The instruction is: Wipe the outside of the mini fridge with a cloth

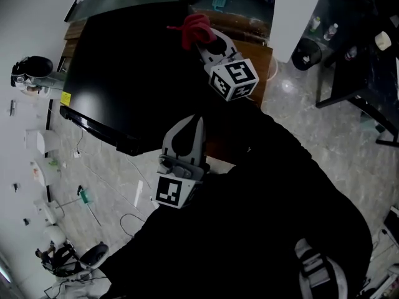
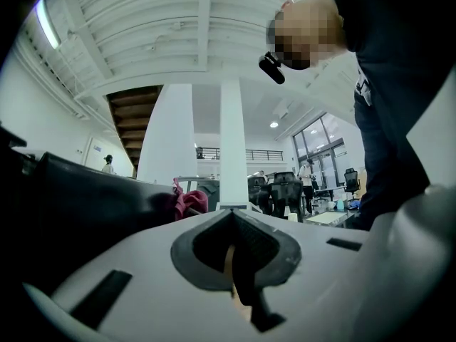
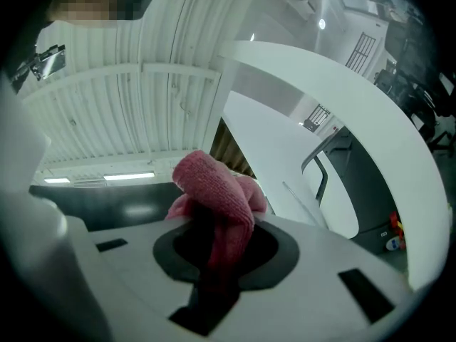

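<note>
The right gripper (image 1: 201, 42) clamps the pink terry cloth (image 1: 194, 28): sweep it flat across the glossy black mini fridge (image 1: 124, 73); the left gripper (image 1: 194, 120) is closed, empty.

No readable txt anywhere; yellow sticker (image 1: 65, 98) on mini fridge (image 1: 124, 61) illegible.

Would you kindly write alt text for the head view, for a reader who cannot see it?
Seen from above, the right gripper grips a bunched red cloth at the far part of the black mini fridge top. The left gripper, shut and empty, hovers nearer the person, whose dark clothing fills the lower right.
</note>
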A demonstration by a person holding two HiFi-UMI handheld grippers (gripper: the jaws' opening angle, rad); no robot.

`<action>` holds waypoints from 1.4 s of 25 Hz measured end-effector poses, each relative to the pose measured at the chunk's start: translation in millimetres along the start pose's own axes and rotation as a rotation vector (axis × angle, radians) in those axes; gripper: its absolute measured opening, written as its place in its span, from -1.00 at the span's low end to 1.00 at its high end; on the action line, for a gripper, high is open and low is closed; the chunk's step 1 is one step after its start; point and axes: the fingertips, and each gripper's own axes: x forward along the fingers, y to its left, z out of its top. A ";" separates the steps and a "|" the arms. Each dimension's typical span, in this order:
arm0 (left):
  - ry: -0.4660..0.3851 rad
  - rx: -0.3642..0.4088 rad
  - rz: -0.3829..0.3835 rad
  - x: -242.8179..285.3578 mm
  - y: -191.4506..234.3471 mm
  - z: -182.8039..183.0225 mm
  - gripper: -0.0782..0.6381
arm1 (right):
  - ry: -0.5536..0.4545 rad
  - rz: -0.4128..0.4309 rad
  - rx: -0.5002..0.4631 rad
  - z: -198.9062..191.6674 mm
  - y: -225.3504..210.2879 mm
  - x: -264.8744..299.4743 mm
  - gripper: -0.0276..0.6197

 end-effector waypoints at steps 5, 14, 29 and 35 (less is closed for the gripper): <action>-0.005 -0.015 0.026 -4.0 7.6 6.1 -0.78 | -0.012 -0.010 0.002 16.5 -13.4 -1.2 -0.66; 0.049 -0.023 0.005 -33.2 4.0 -32.3 -0.78 | 0.020 -0.003 -0.038 2.7 31.2 -121.0 -0.66; 0.217 -0.197 0.103 -103.1 27.5 -182.2 -0.78 | 0.452 0.045 0.216 -239.4 118.9 -220.8 -0.66; 0.261 -0.227 0.129 -115.8 42.4 -205.5 -0.78 | 0.460 0.037 0.330 -280.8 126.9 -206.5 -0.66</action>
